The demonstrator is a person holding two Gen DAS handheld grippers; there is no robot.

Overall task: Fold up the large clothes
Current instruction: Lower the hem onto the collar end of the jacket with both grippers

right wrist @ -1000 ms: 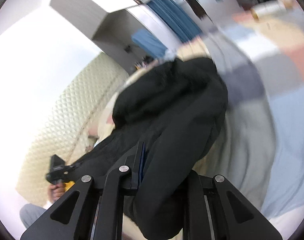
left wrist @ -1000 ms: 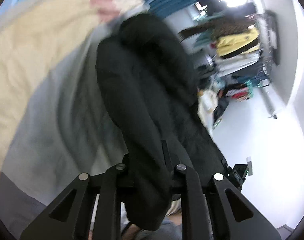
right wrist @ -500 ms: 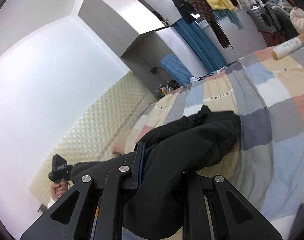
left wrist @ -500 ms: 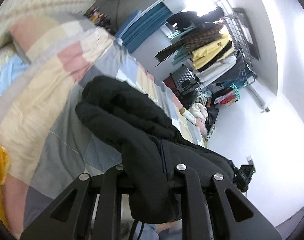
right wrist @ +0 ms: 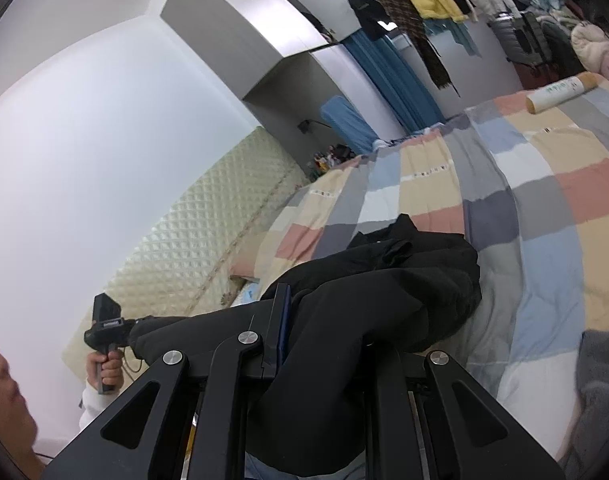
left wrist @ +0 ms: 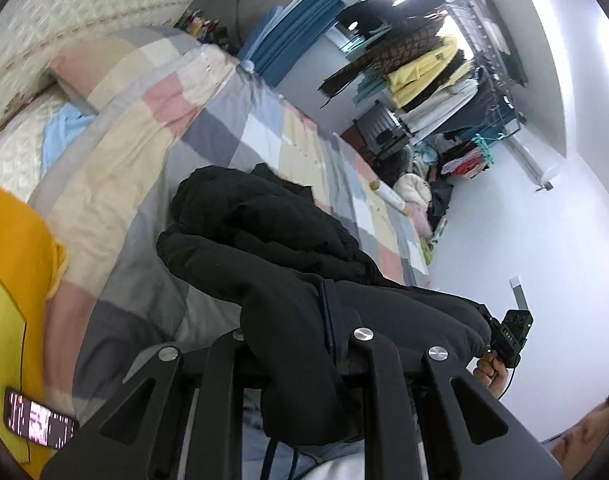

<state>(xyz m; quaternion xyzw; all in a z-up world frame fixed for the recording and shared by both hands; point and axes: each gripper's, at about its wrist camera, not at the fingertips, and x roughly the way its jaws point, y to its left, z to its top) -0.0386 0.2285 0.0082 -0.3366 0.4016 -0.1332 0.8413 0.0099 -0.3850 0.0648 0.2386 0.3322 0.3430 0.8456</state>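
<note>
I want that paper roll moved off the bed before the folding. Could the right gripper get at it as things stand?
Probably not: the right gripper has its jaws shut on the black garment, and the roll lies far across the quilt.

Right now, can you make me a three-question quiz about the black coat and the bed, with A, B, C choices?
1. Where does the far end of the black garment rest?
A. on the checked bedspread
B. on the floor
C. on a chair

2. What colour is the jacket on the clothes rack?
A. red
B. yellow
C. purple

3. What is the left gripper doing?
A. hanging open
B. shut on the black garment
C. holding the tube

Answers: A, its end lies on the checks; B, it is bright yellow; B, cloth is pinched between its fingers.
</note>
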